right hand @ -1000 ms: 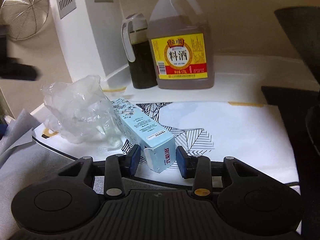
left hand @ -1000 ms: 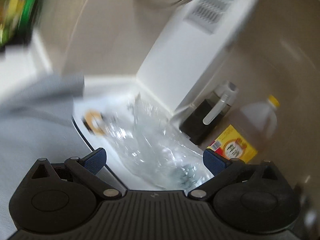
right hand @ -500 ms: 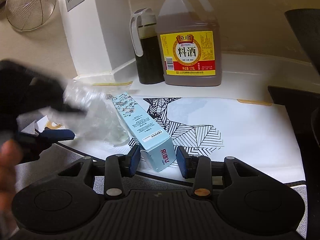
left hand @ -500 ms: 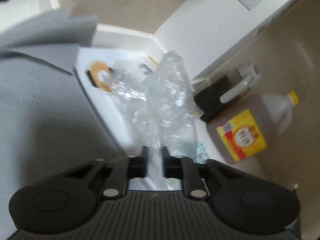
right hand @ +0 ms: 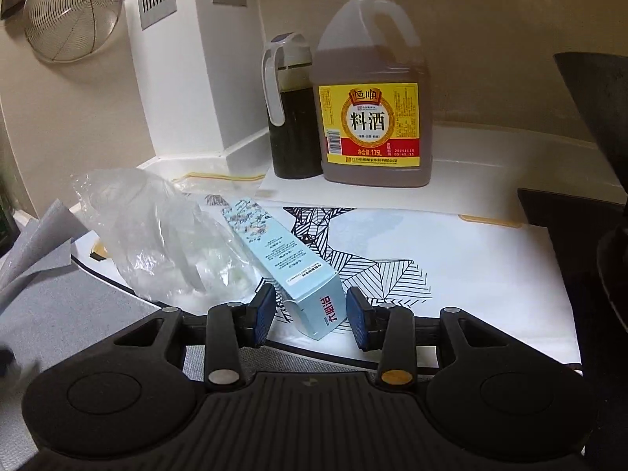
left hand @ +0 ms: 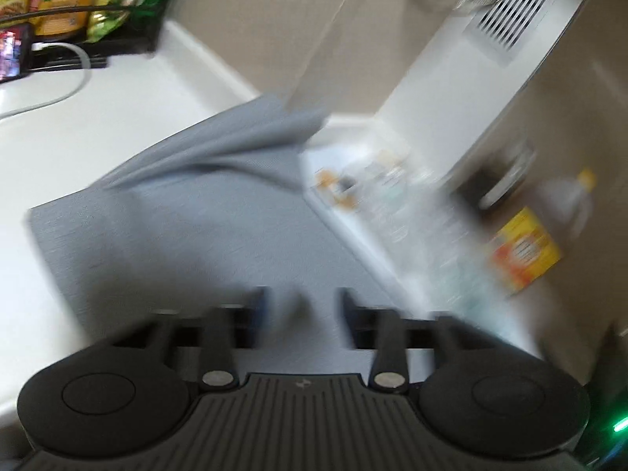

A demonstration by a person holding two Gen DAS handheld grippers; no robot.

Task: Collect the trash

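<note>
Pale blue carton (right hand: 288, 263) lying flat on the surface, long axis running away toward the cooking-wine jug (right hand: 373, 102), near end between the parted right gripper (right hand: 310, 312) pads, untouched. Left gripper (left hand: 300, 306) open, empty, blurred, farther off.

A home kitchen: cooking wine jug (right hand: 373, 90), wire strainer (right hand: 72, 10), white countertop (right hand: 490, 172).

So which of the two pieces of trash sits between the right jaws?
The light blue carton, its end between the open jaws; the crumpled clear plastic bag lies to its left, outside them.
</note>
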